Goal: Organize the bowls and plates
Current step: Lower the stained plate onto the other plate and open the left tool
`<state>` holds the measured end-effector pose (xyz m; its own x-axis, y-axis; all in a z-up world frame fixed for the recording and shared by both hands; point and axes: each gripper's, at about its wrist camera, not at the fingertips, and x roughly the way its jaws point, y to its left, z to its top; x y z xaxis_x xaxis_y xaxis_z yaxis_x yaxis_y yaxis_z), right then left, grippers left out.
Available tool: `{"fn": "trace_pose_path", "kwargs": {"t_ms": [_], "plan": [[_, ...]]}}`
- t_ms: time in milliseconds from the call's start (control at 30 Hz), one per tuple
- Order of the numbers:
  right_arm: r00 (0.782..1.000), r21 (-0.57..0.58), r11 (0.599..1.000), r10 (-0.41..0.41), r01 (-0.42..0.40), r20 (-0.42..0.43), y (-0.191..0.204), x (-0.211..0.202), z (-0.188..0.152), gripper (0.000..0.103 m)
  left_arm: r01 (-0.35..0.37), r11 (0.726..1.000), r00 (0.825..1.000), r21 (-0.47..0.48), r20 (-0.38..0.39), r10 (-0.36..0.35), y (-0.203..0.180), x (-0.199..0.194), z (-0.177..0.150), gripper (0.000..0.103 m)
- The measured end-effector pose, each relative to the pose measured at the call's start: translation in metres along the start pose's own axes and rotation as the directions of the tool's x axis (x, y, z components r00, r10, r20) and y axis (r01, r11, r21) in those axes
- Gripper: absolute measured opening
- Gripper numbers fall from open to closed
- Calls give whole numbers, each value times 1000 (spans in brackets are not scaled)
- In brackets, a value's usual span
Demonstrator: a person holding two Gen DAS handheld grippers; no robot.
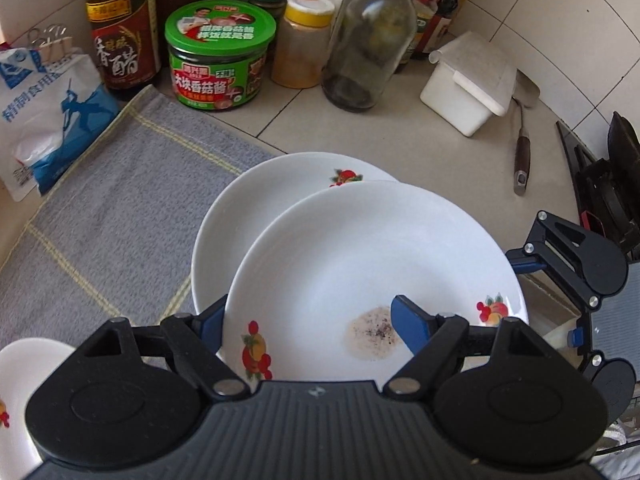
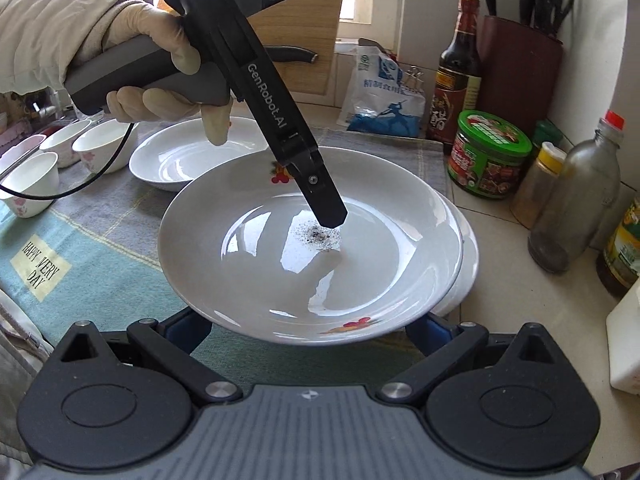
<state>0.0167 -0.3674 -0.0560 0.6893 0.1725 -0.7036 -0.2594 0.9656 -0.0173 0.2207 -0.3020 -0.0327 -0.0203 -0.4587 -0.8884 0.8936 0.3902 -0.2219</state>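
1. At the left edge of the counter, the small bowls (image 2: 100, 142) stand side by side on the towel (image 2: 100, 240), not nested. That part looks undone.
2. Behind them, toward the counter's back edge, a white plate (image 2: 180, 160) lies alone, still to be gathered.
3. In the middle, the left gripper (image 1: 306, 308) pinches the rim of the speckled plate (image 2: 280, 280), one finger inside and one under. The plate hangs tilted just over the lower plate (image 1: 248, 208) at the towel's right edge, so I judge the stacking about half done.
4. The right gripper (image 2: 306, 324) is spread wide below the raised plate's near rim, holding nothing.
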Motion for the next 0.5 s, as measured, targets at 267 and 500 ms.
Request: {"fn": "trace_pose_path", "kwargs": {"t_ms": [267, 500], "plan": [[1000, 22, 999, -23, 23, -9, -9, 1, -1, 103, 10, 1000, 1000, 18, -9, -10, -1, 15, 12, 82], [999, 39, 999, -31, 31, -11, -14, 1, -1, 103, 6, 1000, 1000, 22, -10, -5, -2, 24, 18, 82]]}}
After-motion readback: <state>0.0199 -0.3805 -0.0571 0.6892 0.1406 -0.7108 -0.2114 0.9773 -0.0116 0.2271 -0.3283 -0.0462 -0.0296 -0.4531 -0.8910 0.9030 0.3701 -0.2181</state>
